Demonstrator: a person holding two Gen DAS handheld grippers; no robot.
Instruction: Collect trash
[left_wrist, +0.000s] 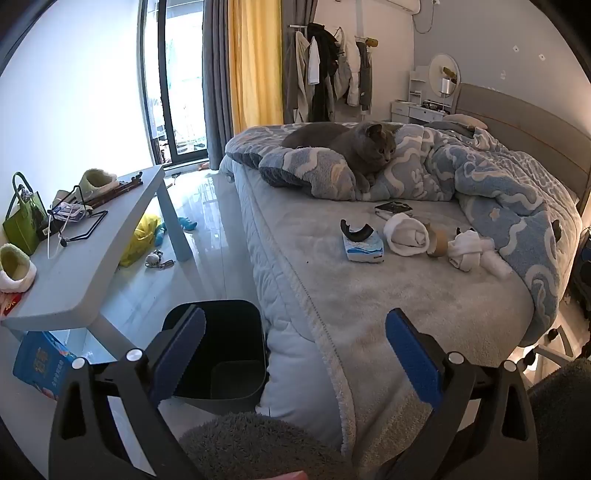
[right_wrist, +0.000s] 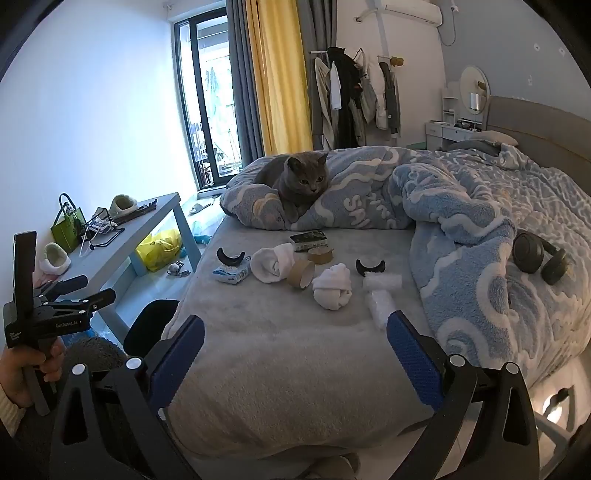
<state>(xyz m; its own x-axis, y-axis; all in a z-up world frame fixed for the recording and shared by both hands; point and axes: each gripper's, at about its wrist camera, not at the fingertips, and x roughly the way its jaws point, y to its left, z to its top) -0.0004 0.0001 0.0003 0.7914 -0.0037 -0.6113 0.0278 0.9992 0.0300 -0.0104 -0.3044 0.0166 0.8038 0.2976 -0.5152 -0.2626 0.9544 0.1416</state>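
Note:
A black bin (left_wrist: 221, 354) stands on the floor by the bed's foot corner; it also shows in the right wrist view (right_wrist: 147, 328). On the grey bed (right_wrist: 288, 354) lie a tissue pack (right_wrist: 231, 274), two cardboard tape cores (right_wrist: 300, 273) (right_wrist: 320, 254), white sock bundles (right_wrist: 332, 290) (right_wrist: 271, 267), white wrappers (right_wrist: 382, 291) and black curved pieces (right_wrist: 370, 266) (right_wrist: 229, 256). My left gripper (left_wrist: 295, 350) is open and empty, over the bin and the bed's edge. My right gripper (right_wrist: 295, 354) is open and empty above the bed's near end.
A grey cat (right_wrist: 301, 184) sits on the blue duvet (right_wrist: 461, 221). Black headphones (right_wrist: 539, 258) lie on the duvet. A grey low table (left_wrist: 85, 258) with a green bag and slippers stands left of the bin. A yellow bag (left_wrist: 142, 240) lies on the floor.

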